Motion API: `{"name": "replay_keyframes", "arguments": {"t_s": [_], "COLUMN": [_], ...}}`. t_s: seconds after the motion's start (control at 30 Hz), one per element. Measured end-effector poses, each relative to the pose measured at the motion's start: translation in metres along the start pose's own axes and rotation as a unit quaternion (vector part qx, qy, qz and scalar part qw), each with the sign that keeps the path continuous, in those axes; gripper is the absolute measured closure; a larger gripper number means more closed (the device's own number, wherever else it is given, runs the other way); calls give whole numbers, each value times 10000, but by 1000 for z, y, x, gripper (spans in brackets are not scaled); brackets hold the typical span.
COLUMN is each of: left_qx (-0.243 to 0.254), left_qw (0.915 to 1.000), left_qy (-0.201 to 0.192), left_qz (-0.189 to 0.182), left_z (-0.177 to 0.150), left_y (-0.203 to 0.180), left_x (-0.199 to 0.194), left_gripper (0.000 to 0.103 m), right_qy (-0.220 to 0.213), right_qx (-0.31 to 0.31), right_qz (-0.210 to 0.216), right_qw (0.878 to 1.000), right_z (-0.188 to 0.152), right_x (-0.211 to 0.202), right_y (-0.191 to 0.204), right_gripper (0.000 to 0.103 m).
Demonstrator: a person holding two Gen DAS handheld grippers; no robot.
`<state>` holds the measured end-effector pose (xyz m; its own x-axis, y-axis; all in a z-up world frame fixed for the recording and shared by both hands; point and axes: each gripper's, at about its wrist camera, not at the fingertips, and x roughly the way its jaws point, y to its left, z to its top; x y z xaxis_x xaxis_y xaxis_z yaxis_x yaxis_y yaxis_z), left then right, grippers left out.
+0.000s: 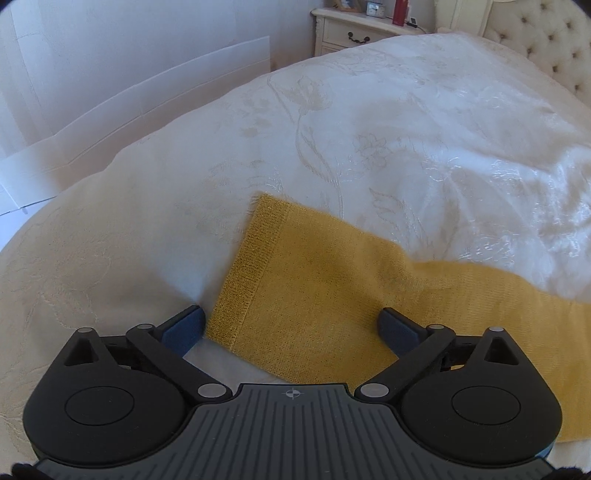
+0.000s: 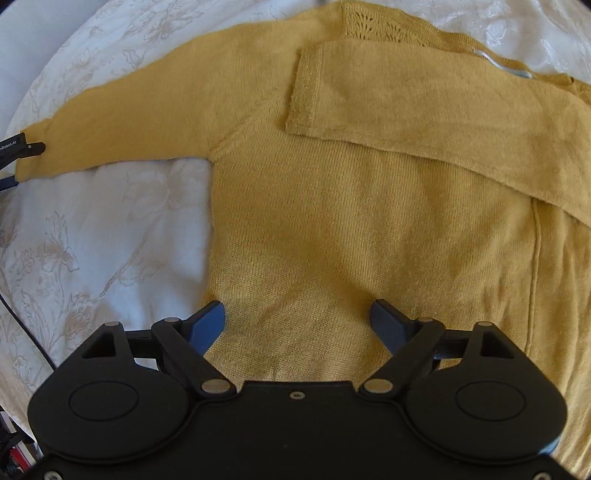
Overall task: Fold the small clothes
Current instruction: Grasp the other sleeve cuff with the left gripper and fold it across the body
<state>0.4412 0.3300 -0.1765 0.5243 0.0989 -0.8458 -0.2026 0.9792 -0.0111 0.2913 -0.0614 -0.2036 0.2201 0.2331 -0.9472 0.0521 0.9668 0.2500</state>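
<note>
A mustard-yellow knit sweater (image 2: 332, 229) lies flat on the white floral bedspread (image 2: 110, 229). One sleeve (image 2: 424, 107) is folded across the chest. The other sleeve (image 2: 129, 122) stretches out to the left. In the left wrist view its ribbed cuff (image 1: 251, 273) lies on the bed, and my left gripper (image 1: 291, 314) stands open just above it, straddling the cuff's near corner. That left gripper (image 2: 20, 166) shows at the sleeve end in the right wrist view. My right gripper (image 2: 297, 306) hangs open over the sweater's lower body, its left finger (image 2: 208, 325) at the side edge.
The bed's edge curves away on the left, with a white wall and white panels (image 1: 166, 85) beyond. A cream nightstand (image 1: 354, 33) with a red bottle (image 1: 400, 13) stands at the back, next to a tufted headboard (image 1: 546, 48). A dark cable (image 2: 26, 332) runs along the bed's left side.
</note>
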Motion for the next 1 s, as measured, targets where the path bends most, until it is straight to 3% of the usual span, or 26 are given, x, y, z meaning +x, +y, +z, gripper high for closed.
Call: {"name": "replay_keyframes", "arguments": {"t_s": [0.03,0.07,0.1,0.13,0.33,0.6,0.77,1.0], "left_qx": [5,16,-5,-114,-429,-188,10,519], "left_qw": [10000,9999,9999,9997,9969,9846,9713,9521], "left_qy": [-78,-129,-129,-86,-320,-908,-1207,-1302], "left_qz": [14,34,13,-182,-576,-1480,-2049,-2718], "left_z": [0,1,3,6,15,29,36,16], "left_y": [-1,-3,-4,-4,-16,-68,-128,-241], "left_x": [-2,-3,-4,-5,-41,-121,-159,-196], "left_gripper": [33,51,82,94,94,94,94,94], "right_qy": [-40,-45,-39,-33,-208,-583,-735,-861], "right_qx": [-19,-54,-82,-96,191,395,487,673], "right_qz": [24,43,37,40,255,442,557,790], "right_qw": [10000,10000,10000,9999,9993,9965,9945,9909], "right_z": [-2,-3,-4,-4,-5,-20,-30,-60], "right_x": [1,2,2,2,-10,-49,-62,-80], "right_y": [0,1,3,3,-7,-29,-44,-94], "right_gripper": [10,8,8,8,10,10,10,10]}}
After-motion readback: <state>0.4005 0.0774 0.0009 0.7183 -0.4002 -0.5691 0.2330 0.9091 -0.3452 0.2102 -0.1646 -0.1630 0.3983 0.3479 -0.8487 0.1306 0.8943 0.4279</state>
